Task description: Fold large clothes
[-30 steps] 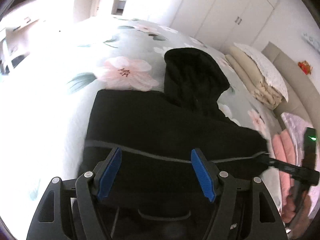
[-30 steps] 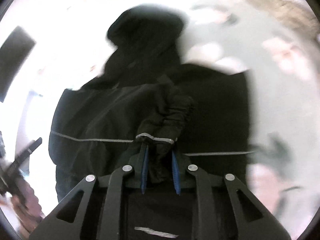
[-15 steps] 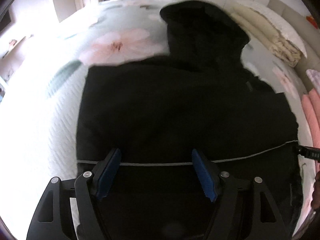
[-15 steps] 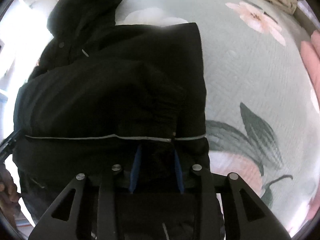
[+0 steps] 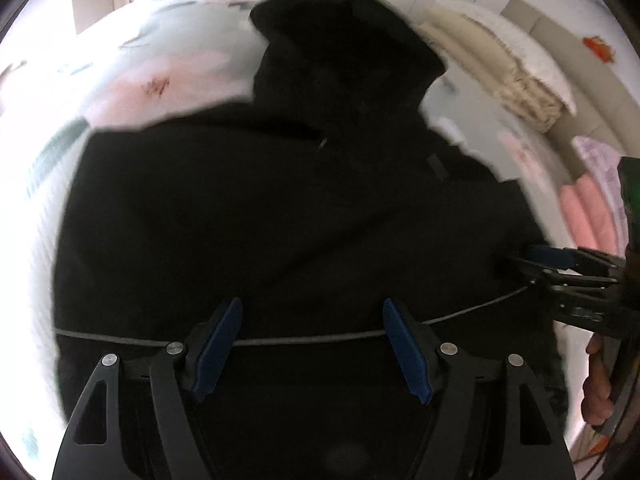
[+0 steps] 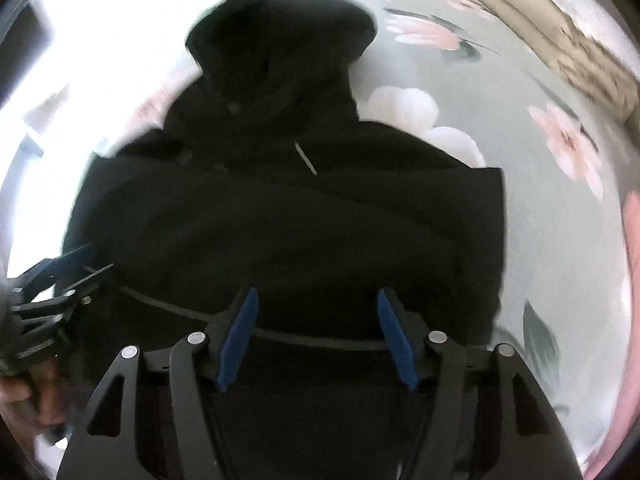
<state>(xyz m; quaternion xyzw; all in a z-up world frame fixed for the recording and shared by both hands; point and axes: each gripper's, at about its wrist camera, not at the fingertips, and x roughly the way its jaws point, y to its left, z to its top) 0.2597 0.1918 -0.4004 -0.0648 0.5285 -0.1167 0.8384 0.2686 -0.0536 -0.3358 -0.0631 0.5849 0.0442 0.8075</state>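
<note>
So I've got the black hooded jacket with a thin grey stripe [image 5: 288, 216] spread on the pale green floral quilted bedspread [image 6: 560, 240], hood pointing away from me. My left gripper [image 5: 312, 344] and right gripper [image 6: 316, 332] both gape wide over the hem, holding nothing.

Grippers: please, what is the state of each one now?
Left gripper: open, holding nothing, above the black hooded jacket.
Right gripper: open, holding nothing, above the same jacket.
</note>
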